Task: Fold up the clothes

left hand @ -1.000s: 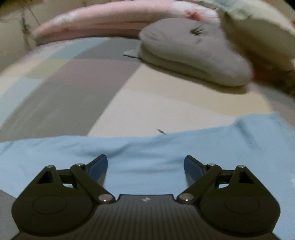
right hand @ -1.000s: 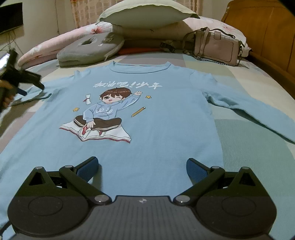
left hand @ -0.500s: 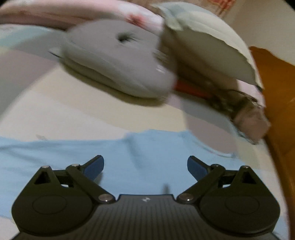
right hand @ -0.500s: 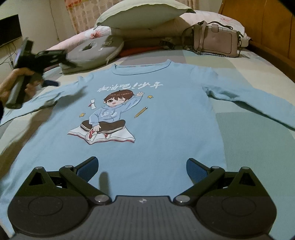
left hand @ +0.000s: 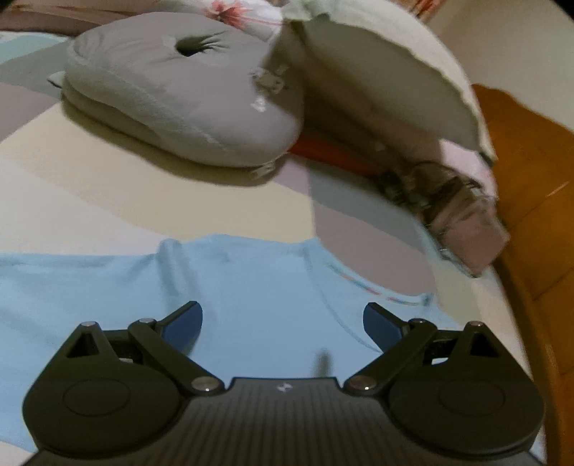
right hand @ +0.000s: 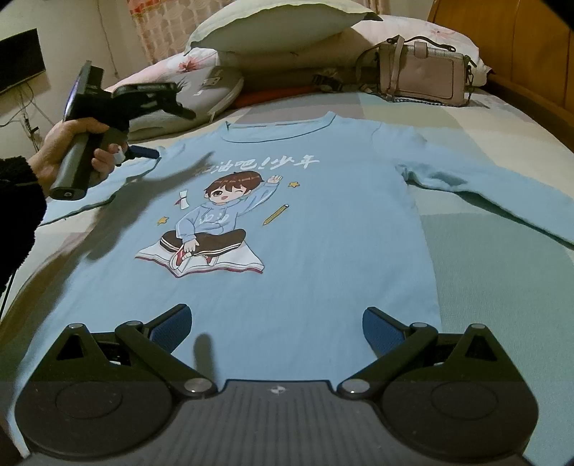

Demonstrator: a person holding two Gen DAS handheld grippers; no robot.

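- A light blue long-sleeved cotton shirt (right hand: 315, 251) with a cartoon print of a seated child lies face up and spread flat on a bed covered by a pastel patchwork sheet (right hand: 502, 286). Both sleeves reach outward and the neckline points toward the pillows. No fold shows in it.
- The left gripper (left hand: 283, 322), black with blue pads, is held above the shirt's left shoulder beside the collar. Its fingers stand wide apart and hold nothing. In the right wrist view a hand (right hand: 71, 150) in a dark fuzzy sleeve grips its handle.
- The right gripper (right hand: 274, 326) hovers low over the hem, fingers also spread wide, nothing between them.
- At the head of the bed lie a grey padded cushion (left hand: 179, 100), a pale green pillow (right hand: 280, 25) and a beige leather handbag (right hand: 423, 71).
- Risks, as a judgement: the shirt is thin and lies close against the sheet, so a pinch at shoulder or hem could catch the bedsheet too, or only the top layer, and drag the shirt askew.
- If one gripper lifts ahead of the other, the fold line could run crooked and the sleeve could bunch beneath.
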